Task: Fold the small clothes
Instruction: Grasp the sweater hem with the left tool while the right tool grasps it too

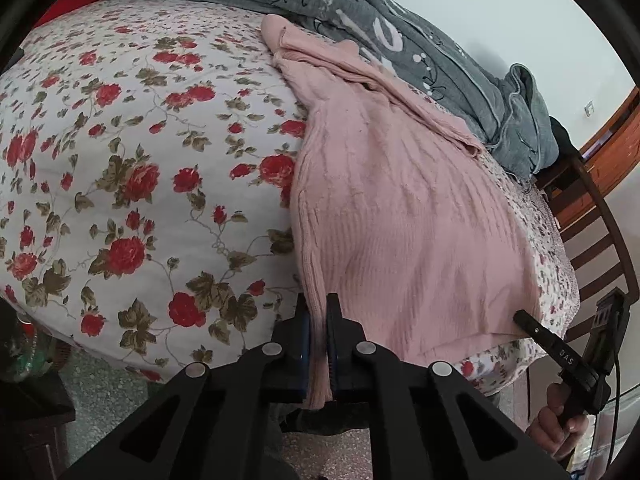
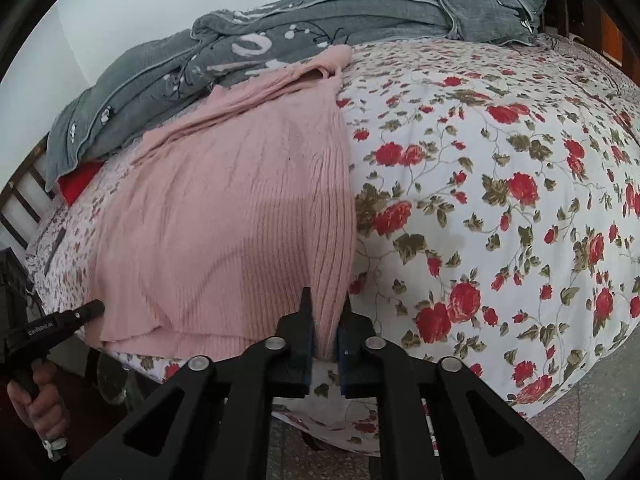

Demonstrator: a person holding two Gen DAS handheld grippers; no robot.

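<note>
A pink ribbed knit sweater [image 1: 400,208] lies spread on the floral bed, hem toward the near edge, its top reaching the grey quilt. My left gripper [image 1: 318,308] is shut on the hem's left corner. In the right wrist view the sweater [image 2: 240,220] fills the left half, and my right gripper [image 2: 326,304] is shut on its right hem corner. Each gripper shows in the other's view: the right one [image 1: 524,318] at the sweater's far corner, the left one [image 2: 94,308] likewise. One sleeve lies bunched along the sweater's upper edge [image 1: 384,80].
A white bedspread with red roses [image 1: 140,160] covers the bed. A rumpled grey quilt [image 1: 420,32] lies along the back by the wall. A wooden headboard [image 1: 592,220] stands at one end. A red item [image 2: 78,178] shows under the quilt. Speckled floor [image 2: 592,420] lies below.
</note>
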